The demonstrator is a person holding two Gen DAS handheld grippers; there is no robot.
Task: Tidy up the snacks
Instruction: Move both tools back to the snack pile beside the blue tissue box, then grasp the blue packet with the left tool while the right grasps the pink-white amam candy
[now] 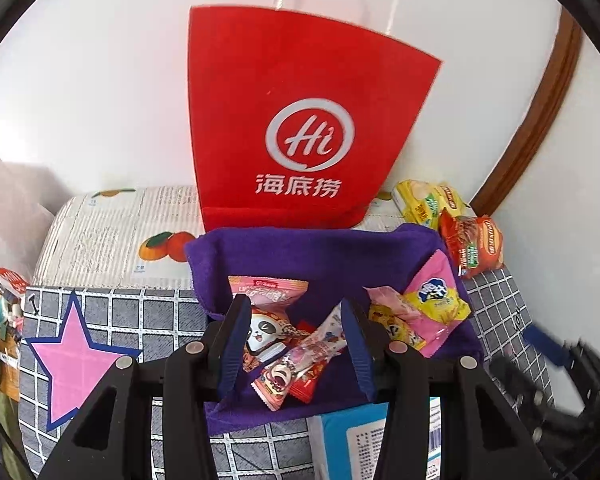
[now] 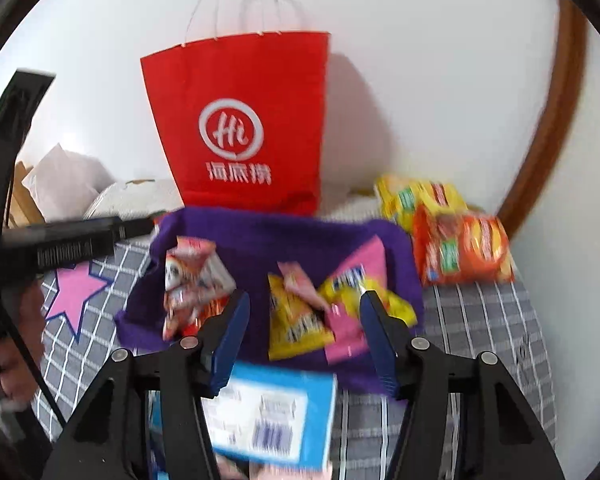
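A purple cloth bin holds several snack packets. In the left wrist view my left gripper is open above panda-print and pink packets at the bin's left. In the right wrist view my right gripper is open and empty over yellow and pink packets at the bin's right. A blue box lies below the right fingers, in front of the bin. Yellow and orange snack packs lie outside the bin at the right.
A red paper bag stands against the white wall behind the bin. A grey checked cloth with a pink star covers the surface. A brown wooden frame runs along the right. Clutter sits at the far left.
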